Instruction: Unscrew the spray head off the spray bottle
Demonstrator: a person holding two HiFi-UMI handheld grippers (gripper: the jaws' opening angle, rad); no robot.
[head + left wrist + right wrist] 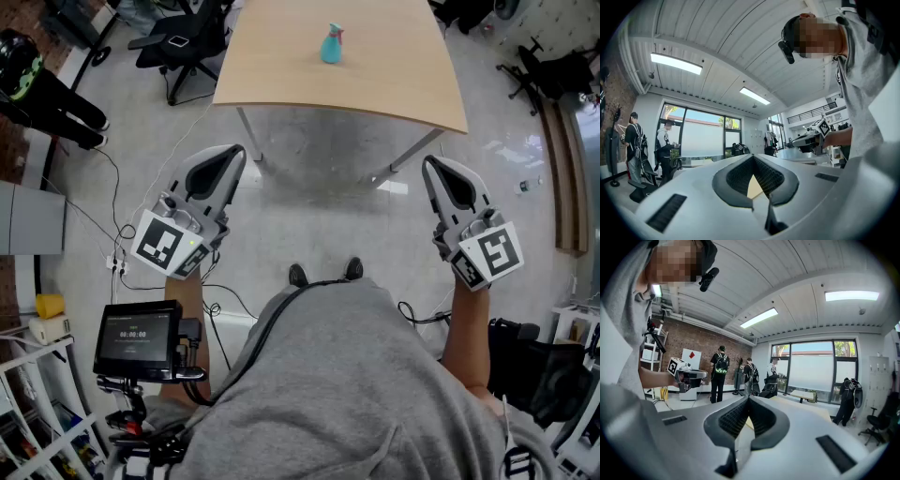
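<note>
Spray bottle [331, 47], 12 o'clock on table [394, 80]: likely light, slick; clamp body, twist spray head [337, 30]. Left gripper [236, 150], right gripper [429, 162]: fingers clenched, empty.

Prob. office/lab: desk [394, 84], swivel chair [183, 47], brick wall [701, 341].

One spray bottle [332, 46], two claws [236, 153] [429, 164]

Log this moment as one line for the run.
left gripper: jaws shut, empty | right gripper: jaws shut, empty | spray bottle: upright on table, untouched
</note>
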